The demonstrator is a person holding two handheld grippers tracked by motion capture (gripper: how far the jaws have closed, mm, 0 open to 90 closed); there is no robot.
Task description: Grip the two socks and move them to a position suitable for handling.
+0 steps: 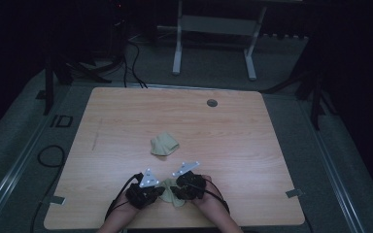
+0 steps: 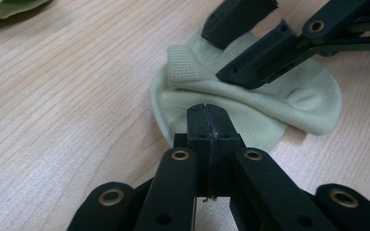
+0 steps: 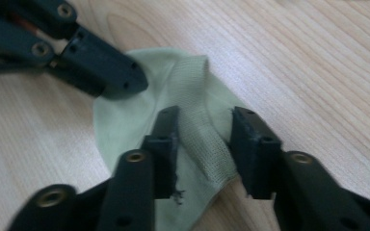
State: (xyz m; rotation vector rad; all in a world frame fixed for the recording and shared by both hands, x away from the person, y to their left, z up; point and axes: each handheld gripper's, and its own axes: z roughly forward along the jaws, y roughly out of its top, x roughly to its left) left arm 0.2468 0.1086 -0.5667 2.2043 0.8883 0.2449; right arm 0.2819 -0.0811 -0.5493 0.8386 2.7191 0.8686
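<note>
A pale green cotton sock (image 1: pixel 172 193) lies flat on the light wooden tabletop (image 1: pixel 233 131) at six o'clock. The left gripper (image 2: pixel 207 111) has its fingers pressed together, seemingly pinching the sock's edge. The right gripper (image 3: pixel 203 126) straddles the ribbed cuff, fingers spread.

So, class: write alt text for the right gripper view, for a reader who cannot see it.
Two open black jaws of the right gripper straddle the ribbed cuff of a pale green sock lying on a wooden table. The left gripper, shut, reaches onto the sock from upper left.
</note>
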